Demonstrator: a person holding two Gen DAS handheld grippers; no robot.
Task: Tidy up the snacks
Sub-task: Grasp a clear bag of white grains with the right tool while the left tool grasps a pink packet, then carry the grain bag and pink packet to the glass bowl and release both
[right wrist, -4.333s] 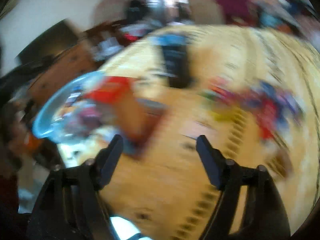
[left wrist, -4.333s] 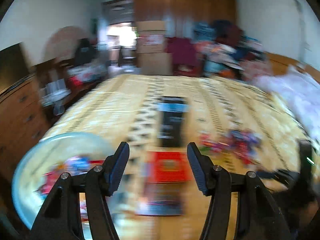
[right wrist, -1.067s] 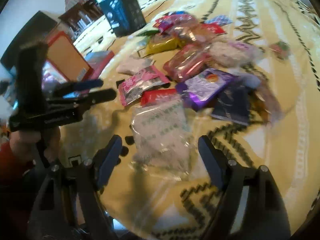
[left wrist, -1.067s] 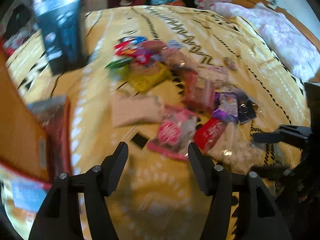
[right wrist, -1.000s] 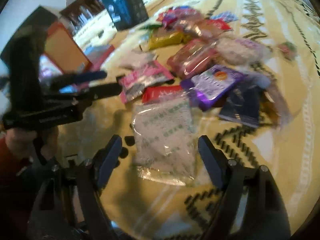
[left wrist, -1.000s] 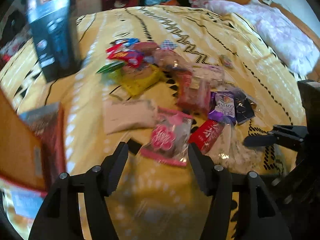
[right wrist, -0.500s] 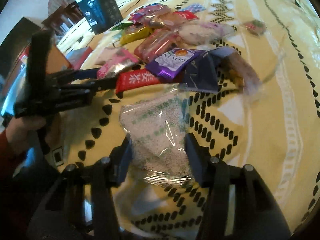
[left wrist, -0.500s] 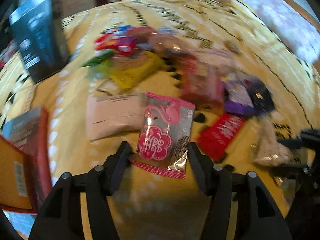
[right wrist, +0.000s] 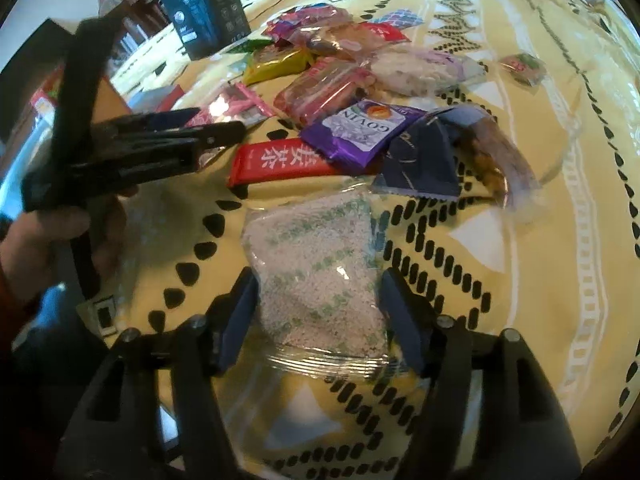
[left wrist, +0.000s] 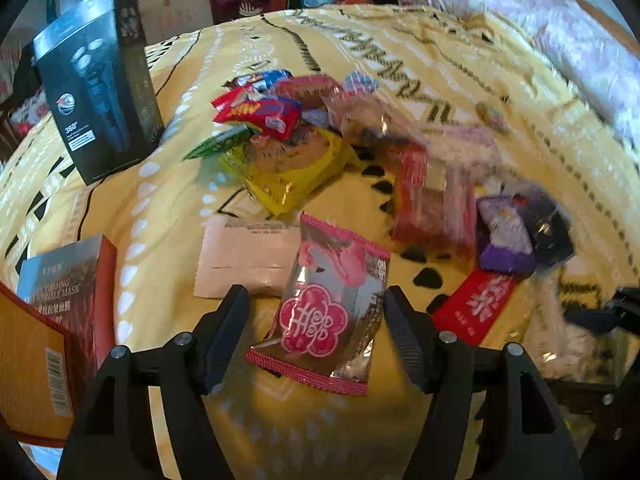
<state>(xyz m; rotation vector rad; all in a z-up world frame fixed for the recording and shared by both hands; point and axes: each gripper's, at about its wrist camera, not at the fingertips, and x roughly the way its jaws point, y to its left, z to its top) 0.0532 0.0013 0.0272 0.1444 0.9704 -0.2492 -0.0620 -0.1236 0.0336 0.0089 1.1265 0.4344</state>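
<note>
Several snack packets lie in a heap on a yellow patterned bedspread (left wrist: 400,60). My left gripper (left wrist: 316,334) is open, its fingers either side of the near end of a pink flamingo packet (left wrist: 326,308). My right gripper (right wrist: 318,316) is open around the near end of a clear bag of pale grains (right wrist: 316,268). A red bar (right wrist: 276,162), a purple packet (right wrist: 360,130) and a dark blue packet (right wrist: 420,160) lie just beyond that bag. The left gripper also shows in the right wrist view (right wrist: 212,132), held by a hand.
A tall black box (left wrist: 100,84) stands at the far left of the heap. A red mask box (left wrist: 72,288) and an orange carton (left wrist: 28,368) lie at the near left. A pale pink packet (left wrist: 244,256) lies beside the flamingo packet. A pillow (left wrist: 560,48) is at the far right.
Both grippers have moved down and forward from above the bed to the snack heap. The left now straddles the flamingo packet and the right straddles the clear grain bag.
</note>
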